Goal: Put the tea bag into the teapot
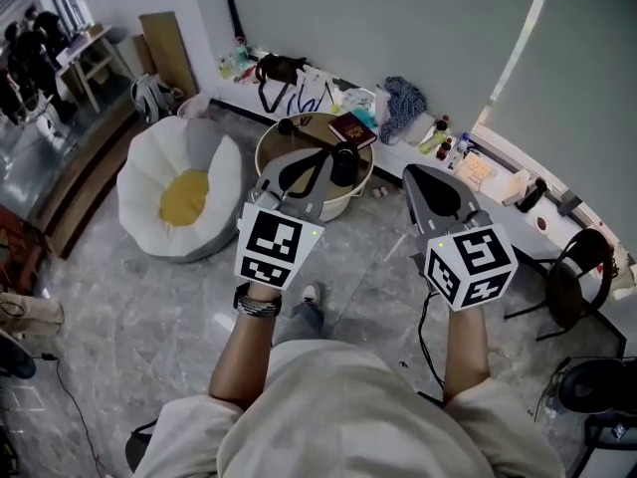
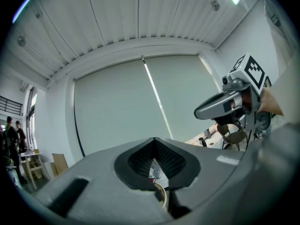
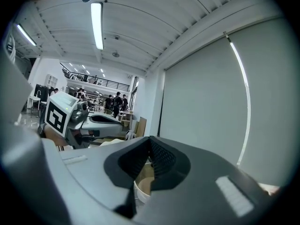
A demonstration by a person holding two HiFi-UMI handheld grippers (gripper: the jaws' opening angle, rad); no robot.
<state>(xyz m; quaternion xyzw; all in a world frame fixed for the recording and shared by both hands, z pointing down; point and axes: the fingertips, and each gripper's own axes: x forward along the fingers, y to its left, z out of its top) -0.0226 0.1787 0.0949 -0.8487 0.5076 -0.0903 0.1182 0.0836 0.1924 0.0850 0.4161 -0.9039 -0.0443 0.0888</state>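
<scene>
No tea bag shows in any view. A low round table (image 1: 267, 145) with a cream rim stands on the floor ahead of me. On it are a dark vessel (image 1: 343, 165), possibly the teapot, and a red booklet (image 1: 351, 128). My left gripper (image 1: 307, 157) is held up in front of the table, partly hiding it, and is shut with nothing between its jaws. My right gripper (image 1: 426, 175) is level with it to the right, also shut and empty. In the left gripper view the left gripper (image 2: 154, 142) points up at a window blind. In the right gripper view the right gripper (image 3: 150, 140) does too.
A white and yellow egg-shaped cushion (image 1: 179, 192) lies left of the table. Bags (image 1: 284, 73) and bottles (image 1: 446, 135) line the wall ledge behind. A dark chair (image 1: 572, 279) stands at the right. People stand at the far left (image 1: 25, 38). The floor is grey marble.
</scene>
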